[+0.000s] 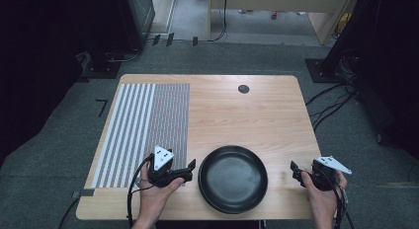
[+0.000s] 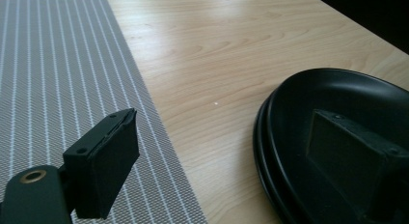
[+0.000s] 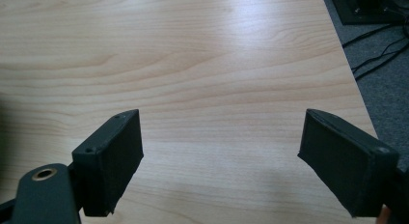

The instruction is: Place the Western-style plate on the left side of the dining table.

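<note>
The black plate (image 1: 232, 178) sat at the near edge of the table (image 1: 257, 110), between the two grippers. The left gripper (image 1: 190, 171) was just beside the plate's left rim, jaws wide apart, empty. The right gripper (image 1: 296, 171) hovered right of the plate, also wide open, empty. Farther left lay a striped placemat (image 1: 143, 125).

A striped placemat (image 1: 143, 130) lies on the left part of the wooden worktop (image 1: 247, 115). A dark round grommet (image 1: 243, 89) sits near its far edge.
</note>
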The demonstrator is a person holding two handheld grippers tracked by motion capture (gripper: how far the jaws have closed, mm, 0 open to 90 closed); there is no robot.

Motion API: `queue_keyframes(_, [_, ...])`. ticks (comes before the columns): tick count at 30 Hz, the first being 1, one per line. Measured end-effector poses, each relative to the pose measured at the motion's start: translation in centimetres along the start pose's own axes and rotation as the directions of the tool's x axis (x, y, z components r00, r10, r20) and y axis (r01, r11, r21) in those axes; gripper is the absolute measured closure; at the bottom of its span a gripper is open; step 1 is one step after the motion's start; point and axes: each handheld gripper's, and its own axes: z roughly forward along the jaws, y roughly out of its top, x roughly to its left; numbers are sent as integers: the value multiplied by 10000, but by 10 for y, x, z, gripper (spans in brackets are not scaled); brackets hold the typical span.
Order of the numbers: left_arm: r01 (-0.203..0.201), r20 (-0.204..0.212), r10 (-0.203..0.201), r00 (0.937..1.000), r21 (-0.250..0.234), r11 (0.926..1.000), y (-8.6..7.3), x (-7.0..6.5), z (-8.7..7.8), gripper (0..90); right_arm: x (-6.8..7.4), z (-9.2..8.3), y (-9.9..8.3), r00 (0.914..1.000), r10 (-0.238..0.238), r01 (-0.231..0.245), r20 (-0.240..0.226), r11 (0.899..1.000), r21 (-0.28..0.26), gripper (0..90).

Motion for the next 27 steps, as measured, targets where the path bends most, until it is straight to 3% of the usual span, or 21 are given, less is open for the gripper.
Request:
queue_keyframes(6, [55,177,-58,9998,138,9999,-1,-3,3,110,11,-8,6,9993,196,-203,-333,9996,-203,150])
queue_keyframes(18, [-150,500,141,9986,180,9997,-4,-13,5,112,42,-21,15,9951,-99,37,-980,9980,-628,182])
queue_keyframes(27, [-56,705,37,9975,263,9996,-5,-16,7,134,59,-24,17,9912,-82,-7,-1319,9977,-674,214])
